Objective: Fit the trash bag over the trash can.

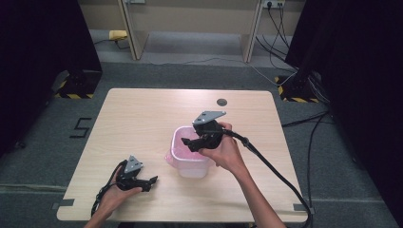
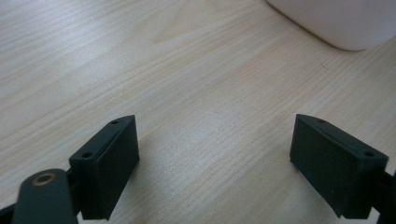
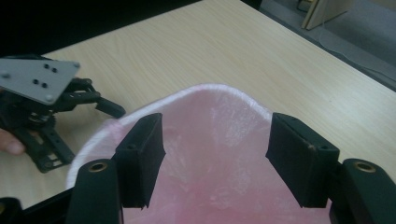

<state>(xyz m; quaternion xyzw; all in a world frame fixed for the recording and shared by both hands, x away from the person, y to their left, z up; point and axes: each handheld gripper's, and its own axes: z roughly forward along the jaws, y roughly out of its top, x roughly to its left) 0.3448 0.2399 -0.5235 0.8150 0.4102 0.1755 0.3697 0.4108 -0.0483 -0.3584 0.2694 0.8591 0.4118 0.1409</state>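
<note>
- Pale wood table carries everything; the landmark is the white bin standing a little right of its middle, lined with a pink bag whose edge hangs over the bin's left rim.
- Left of the bin and nearer the person, the left gripper lies low on the table with its jaws pointing toward the bin. Its own view shows them spread wide over bare wood with nothing between them, and the bin's rounded corner just ahead.
- Over the bin's mouth, the right gripper reaches in from the right side. Its jaws stand apart over the bag's inside; the pads press on nothing that I can see.
- The step in hand looks like seating the bag in the bin. To do it well, I would judge:
  - bring the left gripper to the loose edge on the bin's left rim and pinch only the film, not the rim;
  - use the right gripper to push the bag down and outward inside the bin, so that it lies against the walls;
  - keep the bin from sliding, since it looks light and one sideways tug could shift it.
- Writing: left of the bin, on the floor beside the table, black tape forms a "5". No brand or label is readable on the bin, bag or grippers.
</note>
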